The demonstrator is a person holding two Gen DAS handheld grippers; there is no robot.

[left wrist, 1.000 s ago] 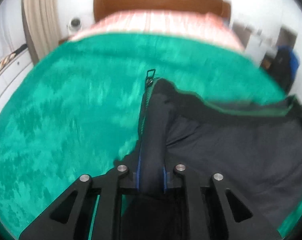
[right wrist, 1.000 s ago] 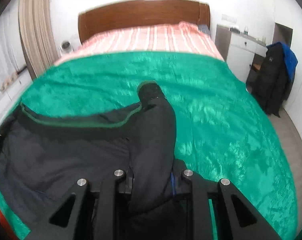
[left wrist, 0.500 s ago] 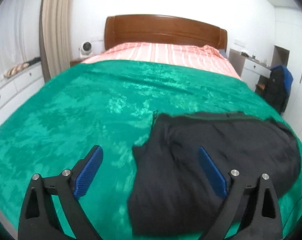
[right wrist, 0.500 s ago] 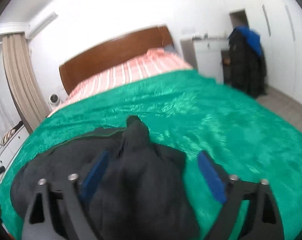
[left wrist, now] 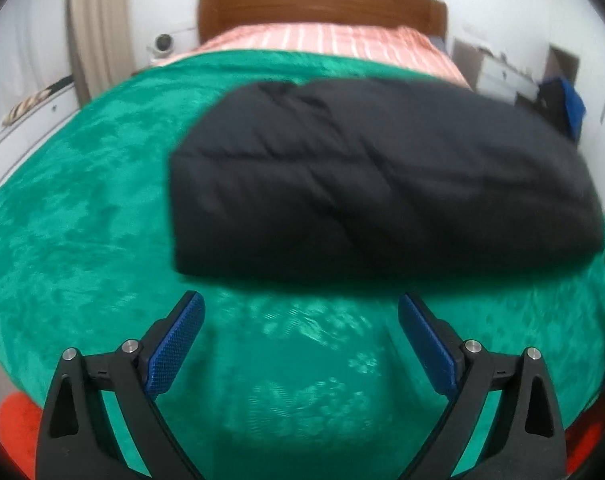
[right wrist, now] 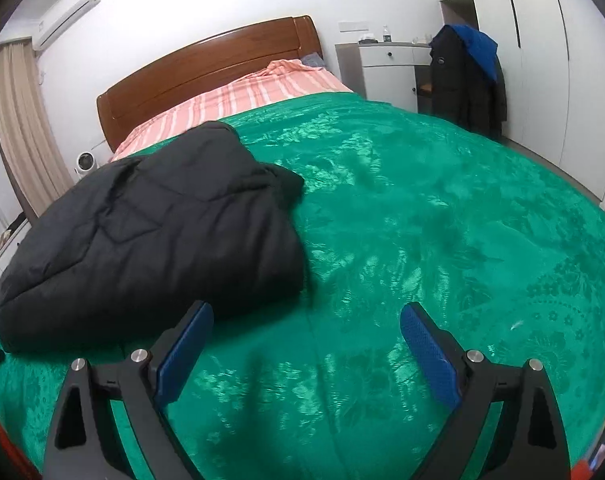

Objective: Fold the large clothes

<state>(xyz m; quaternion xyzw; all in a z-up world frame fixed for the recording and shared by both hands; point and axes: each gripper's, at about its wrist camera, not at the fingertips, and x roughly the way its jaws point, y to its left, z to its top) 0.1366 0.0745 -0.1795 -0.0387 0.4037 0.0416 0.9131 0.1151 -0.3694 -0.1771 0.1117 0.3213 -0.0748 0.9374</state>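
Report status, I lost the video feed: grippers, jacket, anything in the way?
Left gripper open, empty. Right gripper open, empty. Black jacket folded on the green bedspread, clear of both. Nothing in the way.

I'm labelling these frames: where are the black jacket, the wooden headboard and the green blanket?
black jacket [right wrist: 162,232], right wrist view, quilted top.
wooden headboard [right wrist: 206,68], right wrist view, front panel.
green blanket [left wrist: 82,208], left wrist view, bare stretch.

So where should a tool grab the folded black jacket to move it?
Probably the near folded edge of the black jacket, from the foot of the bed: it lies flat on the green blanket with a thick, rounded edge facing the open left tool.
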